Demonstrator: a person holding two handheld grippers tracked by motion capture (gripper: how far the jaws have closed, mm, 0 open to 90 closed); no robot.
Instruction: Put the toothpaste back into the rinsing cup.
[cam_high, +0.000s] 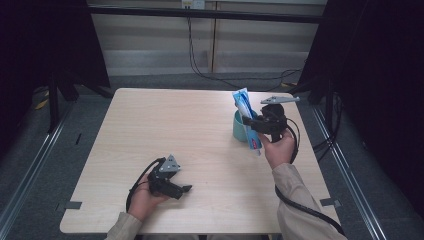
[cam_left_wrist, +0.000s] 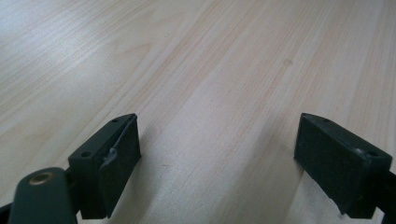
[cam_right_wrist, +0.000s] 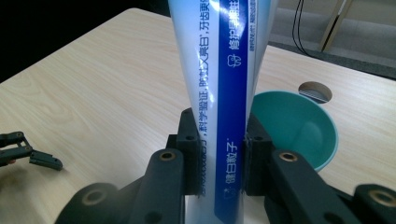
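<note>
On the pale wooden worktop (cam_high: 200, 150) stands a round teal cup (cam_high: 241, 127), and just over it the right gripper (cam_high: 260, 126) clamps its fingers on a blue-and-white toothpaste tube (cam_high: 245, 107). The left gripper (cam_high: 184, 190) rests low near the front edge, fingers spread wide around nothing.

Tube (cam_high: 248, 120) upright just before cup (cam_high: 240, 127) (table's (cam_high: 150, 130) far right), left gripper (cam_high: 184, 189) near-left.

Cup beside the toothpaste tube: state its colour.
Teal cup, shown best in the right gripper view.

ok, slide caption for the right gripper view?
Right gripper clamps a blue-and-white toothpaste tube upright beside a teal cup on the wooden table.
</note>
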